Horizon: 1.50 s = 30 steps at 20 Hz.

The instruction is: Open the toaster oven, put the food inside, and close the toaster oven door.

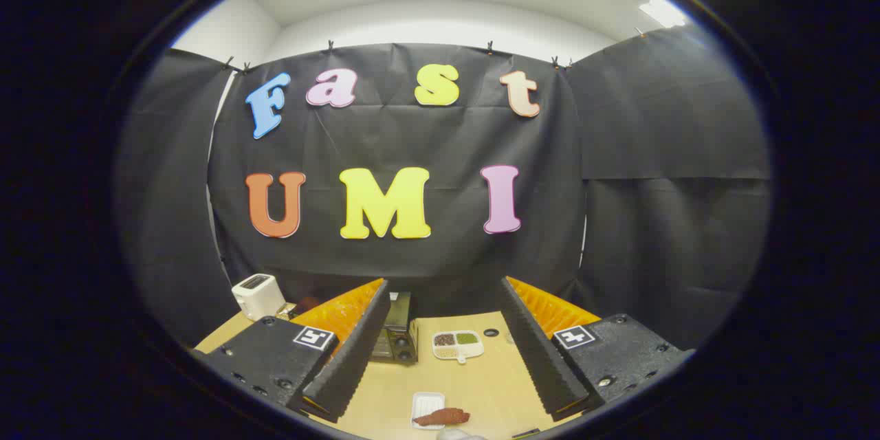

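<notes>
Nothing is done yet: the tool (440, 350) hangs wide open and empty, the food (442, 416) lies on its tray on the tabletop (481, 385), well before the shut toaster oven (397, 330).

place: staged recording booth | cues: black cloth walls (653, 151), wooden table (481, 385), toaster oven (395, 333)

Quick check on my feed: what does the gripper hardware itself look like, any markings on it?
The gripper has two long fingers with ribbed, sawtooth inner faces. Each is mounted on a dark, speckled block fastened with round screws. Each block carries a small square black-and-white fiducial tag. The fingers stand wide apart, open, with nothing between them.
</notes>
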Available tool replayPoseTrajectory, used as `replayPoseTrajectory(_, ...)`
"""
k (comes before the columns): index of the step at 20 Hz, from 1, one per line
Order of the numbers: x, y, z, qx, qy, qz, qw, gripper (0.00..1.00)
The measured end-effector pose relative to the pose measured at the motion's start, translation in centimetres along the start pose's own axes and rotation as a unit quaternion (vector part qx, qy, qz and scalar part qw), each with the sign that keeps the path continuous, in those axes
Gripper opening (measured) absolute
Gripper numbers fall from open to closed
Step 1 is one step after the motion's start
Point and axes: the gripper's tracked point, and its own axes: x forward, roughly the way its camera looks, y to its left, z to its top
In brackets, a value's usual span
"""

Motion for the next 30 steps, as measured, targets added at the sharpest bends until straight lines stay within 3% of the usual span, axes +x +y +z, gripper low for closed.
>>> replayPoseTrajectory(16, 3.3, 2.7, -2.4, -0.028, 0.005, -0.007, 1.0, 1.0)
replayPoseTrajectory(24, 11.1, 11.7, -8.0, -0.03, 0.03, 0.04, 0.998, 1.0)
replayPoseTrajectory(30, 18.8, 19.5, -15.1, -0.02, 0.06, 0.06, 0.996, 1.0)
